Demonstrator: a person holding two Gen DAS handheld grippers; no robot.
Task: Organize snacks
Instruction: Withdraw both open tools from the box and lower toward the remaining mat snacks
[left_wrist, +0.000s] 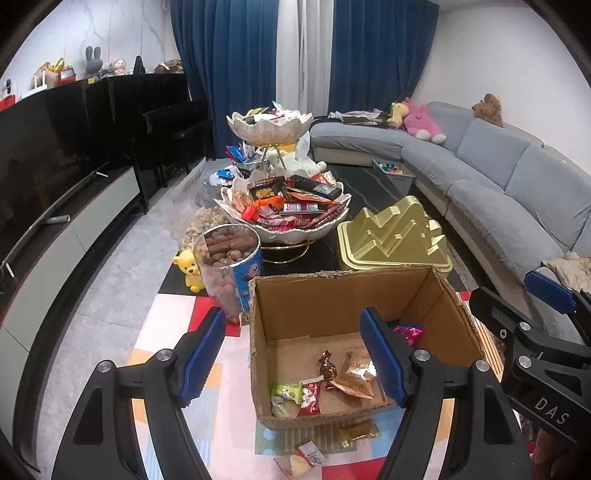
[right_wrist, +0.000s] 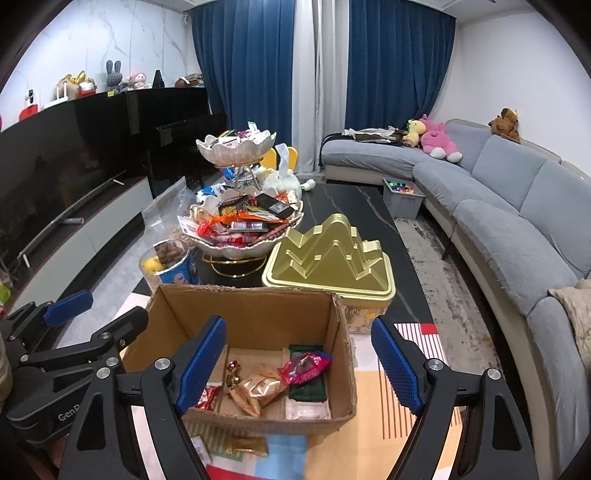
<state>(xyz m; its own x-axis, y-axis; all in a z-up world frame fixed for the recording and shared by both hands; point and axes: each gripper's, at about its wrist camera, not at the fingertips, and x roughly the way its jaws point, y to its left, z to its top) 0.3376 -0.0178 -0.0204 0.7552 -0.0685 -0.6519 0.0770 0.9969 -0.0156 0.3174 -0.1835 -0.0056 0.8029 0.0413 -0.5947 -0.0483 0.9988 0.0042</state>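
Note:
An open cardboard box (left_wrist: 332, 295) (right_wrist: 258, 306) stands on the table and holds several wrapped snacks, among them a pink packet (right_wrist: 304, 365), gold packets (right_wrist: 258, 389) and a red packet (left_wrist: 310, 397). My left gripper (left_wrist: 295, 354) is open and empty, hovering over the box's near-left side. My right gripper (right_wrist: 299, 363) is open and empty above the box's near-right side. A gold snack (left_wrist: 356, 432) (right_wrist: 245, 445) and a red and white snack (left_wrist: 301, 458) lie on the mat in front of the box.
A two-tier shell-shaped snack stand (left_wrist: 284, 206) (right_wrist: 240, 221) full of snacks stands behind the box. A gold mountain-shaped tin (left_wrist: 395, 232) (right_wrist: 328, 254) is to its right. A clear jar of chocolates (left_wrist: 231, 266) (right_wrist: 170, 264) stands left of the box. A grey sofa (right_wrist: 517, 221) runs along the right.

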